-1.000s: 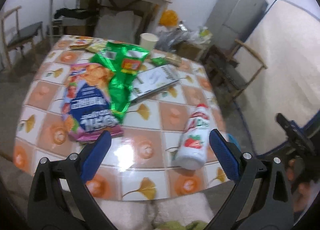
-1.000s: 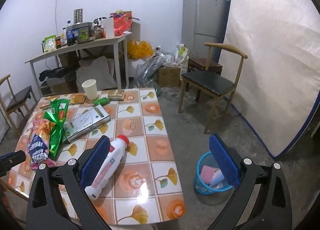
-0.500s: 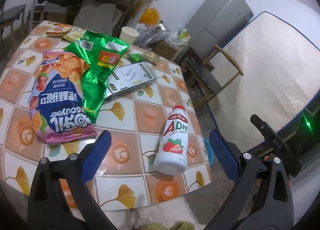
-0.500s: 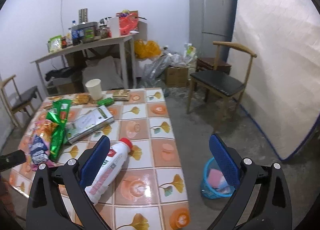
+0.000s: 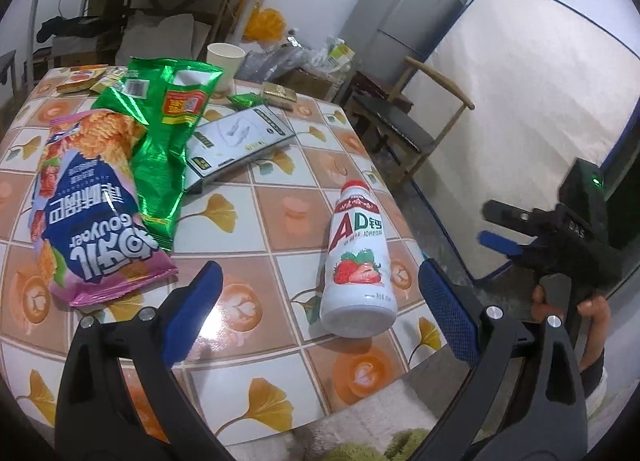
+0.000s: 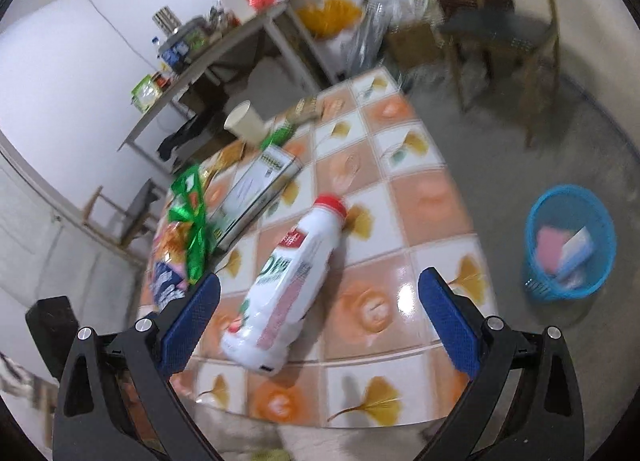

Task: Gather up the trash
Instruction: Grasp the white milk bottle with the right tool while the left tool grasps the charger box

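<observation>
Two grippers hang over the near edge of the square table with the orange-and-white ginkgo-leaf tiles (image 5: 280,217), both with fingers spread wide and holding nothing. Landmark for everything is the white plastic strawberry-drink bottle with the red cap (image 5: 358,257), lying on its side near the table's near right corner, cap pointing away. The left gripper (image 5: 320,309) has the bottle's base between its blue pads but not touching; the right gripper (image 6: 318,315) frames the same bottle from a slightly different angle, its view blurred. Left of the bottle lie a purple-and-blue snack bag (image 5: 88,205) and a crinkled green foil bag (image 5: 164,133); beyond it, a flat grey-white carton (image 5: 240,143) and a paper cup (image 5: 224,59). On the floor right of the bottle stands a blue mesh wastebasket (image 6: 570,247), some scraps already inside. The step looks like an approach to the bottle; next, one gripper should drop lower, straddle the body and close across its width, then carry it to the basket.
</observation>
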Demonstrator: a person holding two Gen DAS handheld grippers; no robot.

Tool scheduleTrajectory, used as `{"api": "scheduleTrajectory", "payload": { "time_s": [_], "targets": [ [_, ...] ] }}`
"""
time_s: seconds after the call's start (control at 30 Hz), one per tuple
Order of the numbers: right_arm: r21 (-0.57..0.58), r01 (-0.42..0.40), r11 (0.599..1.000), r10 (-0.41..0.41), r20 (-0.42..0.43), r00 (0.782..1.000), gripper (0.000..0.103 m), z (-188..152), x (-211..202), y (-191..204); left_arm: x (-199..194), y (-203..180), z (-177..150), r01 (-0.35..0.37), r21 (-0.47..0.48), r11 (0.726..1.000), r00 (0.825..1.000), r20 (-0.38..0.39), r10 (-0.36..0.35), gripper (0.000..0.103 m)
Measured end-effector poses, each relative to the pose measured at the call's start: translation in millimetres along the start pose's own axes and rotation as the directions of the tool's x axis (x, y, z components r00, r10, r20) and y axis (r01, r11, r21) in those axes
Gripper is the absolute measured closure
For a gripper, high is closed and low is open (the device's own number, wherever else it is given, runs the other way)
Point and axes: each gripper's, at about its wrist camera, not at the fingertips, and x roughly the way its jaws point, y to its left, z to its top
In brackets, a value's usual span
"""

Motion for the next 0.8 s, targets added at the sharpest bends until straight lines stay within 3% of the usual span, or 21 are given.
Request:
{"api": "scheduleTrajectory", "payload": {
  "time_s": [0.2,0.33,0.6,0.8],
  "targets": [
    [0.073,-0.034,0.997,0.043,-0.118,0.992,0.007,2.6,57.5,4.5,10.2,10.3,1.7,-0.018,-0.048,0.999,1.000,-0.014,0.018,0.009],
    [0.083,-0.032,0.996,0.046,-0.163,0.985,0.007,2.1,85.1,12.1,7.4,16.4,9.8,-0.048,-0.032,0.998,0.999,0.006,0.049,0.010],
    [0.096,-0.016,0.995,0.037,-0.216,0.976,0.007,0.6,107.5,13.4,28.6,13.0,66.6,-0.121,0.148,0.981,0.993,0.019,0.120,0.019],
    [0.096,-0.003,0.995,0.026,-0.243,0.970,0.007,1.3,119.9,12.2,90.6,16.9,127.6,-0.131,0.260,0.957,0.979,-0.116,0.165,0.019]
  ]
}}
